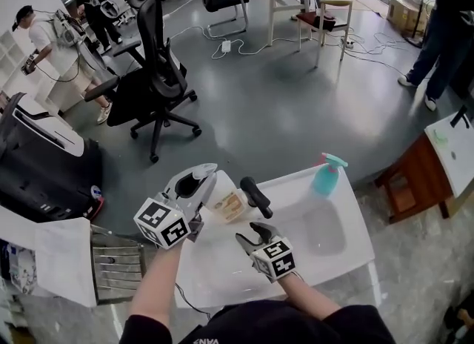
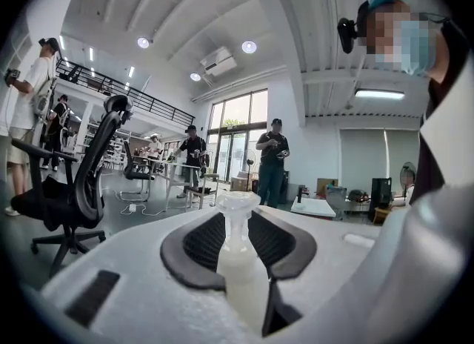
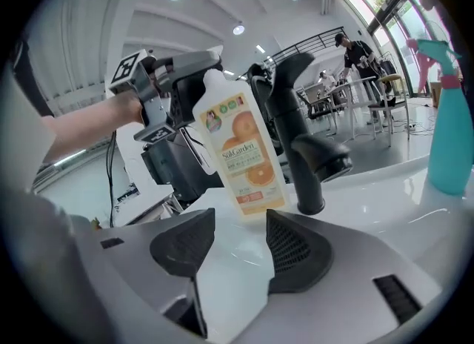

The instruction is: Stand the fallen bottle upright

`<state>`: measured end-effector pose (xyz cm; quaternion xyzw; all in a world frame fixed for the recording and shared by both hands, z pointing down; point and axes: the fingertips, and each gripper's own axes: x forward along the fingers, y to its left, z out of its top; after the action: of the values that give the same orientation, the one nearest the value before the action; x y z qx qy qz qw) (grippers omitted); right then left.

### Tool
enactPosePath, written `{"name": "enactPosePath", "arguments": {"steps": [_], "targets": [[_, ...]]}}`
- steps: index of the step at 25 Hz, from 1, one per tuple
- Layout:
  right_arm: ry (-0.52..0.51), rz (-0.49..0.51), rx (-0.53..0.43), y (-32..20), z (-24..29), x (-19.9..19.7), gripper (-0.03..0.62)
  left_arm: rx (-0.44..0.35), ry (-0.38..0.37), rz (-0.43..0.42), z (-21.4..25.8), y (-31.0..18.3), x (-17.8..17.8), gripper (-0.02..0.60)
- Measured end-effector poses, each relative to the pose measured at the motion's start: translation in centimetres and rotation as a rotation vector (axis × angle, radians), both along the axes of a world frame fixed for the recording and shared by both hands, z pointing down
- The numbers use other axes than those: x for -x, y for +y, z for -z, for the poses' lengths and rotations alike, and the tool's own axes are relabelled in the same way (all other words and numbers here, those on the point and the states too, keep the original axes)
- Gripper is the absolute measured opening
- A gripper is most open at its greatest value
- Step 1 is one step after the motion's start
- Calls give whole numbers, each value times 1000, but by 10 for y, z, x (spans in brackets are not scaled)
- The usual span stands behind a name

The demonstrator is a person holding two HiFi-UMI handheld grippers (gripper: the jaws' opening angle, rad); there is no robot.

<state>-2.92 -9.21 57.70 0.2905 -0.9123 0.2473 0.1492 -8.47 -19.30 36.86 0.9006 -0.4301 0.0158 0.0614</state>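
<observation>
the left tongs (image 2: 240, 222) are seen, in the left gripper view, closed on the narrow translucent neck of the bottle (image 2: 238, 250), with the ribbed dark pads pressed against it on both sides; the label is hidden there. the label is shown only in the right gripper view, where a flat-sided, cream-coloured plastic body printed with orange slices is found standing on its base, near upright, just beside a black tap (image 3: 304, 150). in that same view the right tongs (image 3: 233, 242) are held wide apart and empty, with only bare white surface between the pads and the bottle a little way beyond them. the layout is given by the head view alone: a glossy white surface (image 1: 348, 209) with a shallow moulded basin, a teal spray bottle (image 1: 326, 176) stood at its far edge well apart from the tongs, and both forearms reaching in from below. beyond it a smooth grey floor (image 1: 281, 105) is seen, with a black mesh office chair (image 1: 152, 75), white tables, trailing cables and several people standing about. a high white ceiling with round lamps is caught in both gripper views.
</observation>
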Motion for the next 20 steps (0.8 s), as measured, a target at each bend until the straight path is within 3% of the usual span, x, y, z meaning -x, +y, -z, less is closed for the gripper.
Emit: {"name": "enactPosePath", "arguments": {"steps": [5, 10, 15, 20], "targets": [[-47, 3, -62, 7, 37, -8, 212, -24, -56, 15, 1, 6, 0, 100], [-72, 21, -106, 12, 61, -19, 212, -32, -53, 74, 0, 9, 3, 105], [-76, 39, -143, 14, 76, -25, 212, -38, -21, 147, 4, 14, 18, 219], [-76, 64, -178, 19, 91, -33, 212, -49, 5, 203, 5, 37, 28, 249]]}}
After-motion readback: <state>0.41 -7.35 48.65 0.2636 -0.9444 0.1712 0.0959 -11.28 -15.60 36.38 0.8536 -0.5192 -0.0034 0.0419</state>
